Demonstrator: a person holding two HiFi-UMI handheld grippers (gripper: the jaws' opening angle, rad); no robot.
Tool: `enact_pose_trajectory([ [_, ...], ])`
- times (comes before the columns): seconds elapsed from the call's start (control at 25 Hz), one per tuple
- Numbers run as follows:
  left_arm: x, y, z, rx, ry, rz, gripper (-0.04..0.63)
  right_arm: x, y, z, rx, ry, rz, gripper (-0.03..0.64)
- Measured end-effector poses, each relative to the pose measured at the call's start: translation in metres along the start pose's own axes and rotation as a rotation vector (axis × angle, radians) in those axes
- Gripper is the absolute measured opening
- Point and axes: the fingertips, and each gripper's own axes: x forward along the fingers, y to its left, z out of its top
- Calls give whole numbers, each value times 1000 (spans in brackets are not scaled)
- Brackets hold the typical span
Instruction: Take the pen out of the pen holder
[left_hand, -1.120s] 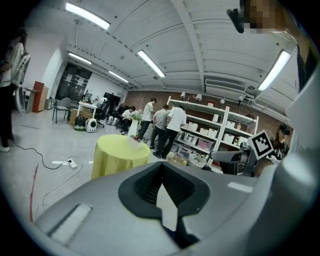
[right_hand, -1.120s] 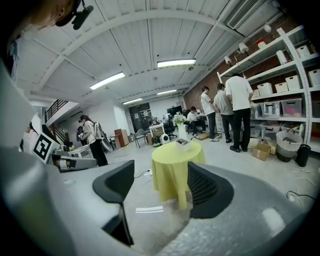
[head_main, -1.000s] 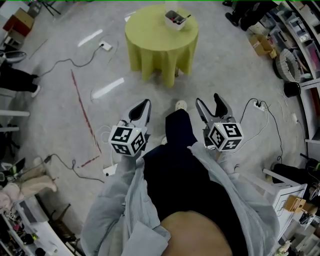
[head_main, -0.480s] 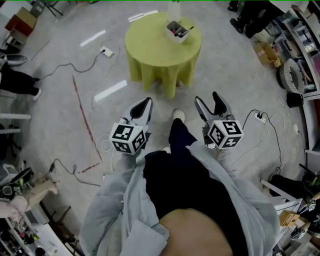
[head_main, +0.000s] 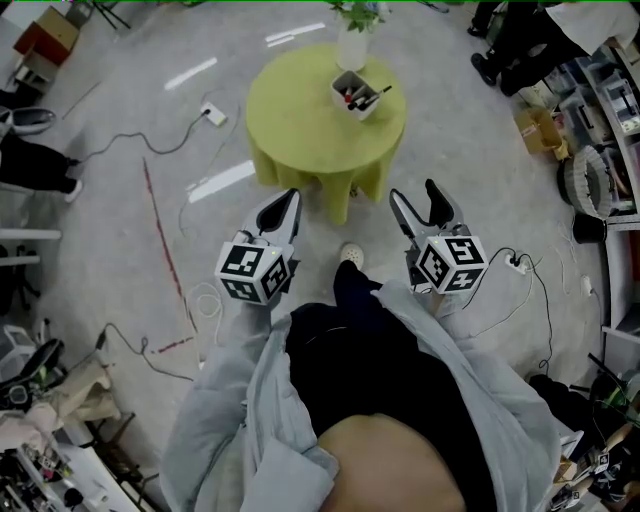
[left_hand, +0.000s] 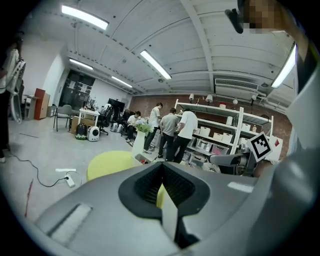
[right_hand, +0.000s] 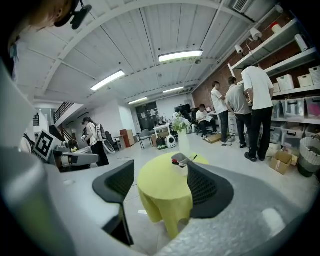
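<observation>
Well ahead of wide-open, empty right claw (head_main: 413, 192) sits pen holder (head_main: 362, 108); left claw (head_main: 292, 198) closed

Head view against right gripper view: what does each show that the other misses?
Only the head view shows the red line on the floor and the person's white shoe. Only the right gripper view shows the long ceiling lights and the white ribbed ceiling. Both show the round table with yellow-green cloth, the white box-shaped pen holder on it, and the open right tongs.

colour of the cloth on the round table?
Plain yellow-green tablecloth, no pattern visible. It shows best in the head view.
</observation>
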Motion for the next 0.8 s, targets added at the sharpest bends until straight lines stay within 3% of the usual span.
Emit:
enact_pose_trajectory([
  [0.52, 69, 20, 18, -16, -30, 73, 17, 66, -52, 26, 1, 13, 76, 328],
  [0.8, 65, 9, 0, -48, 34, 87, 17, 63, -57, 7, 58, 47, 81, 325],
])
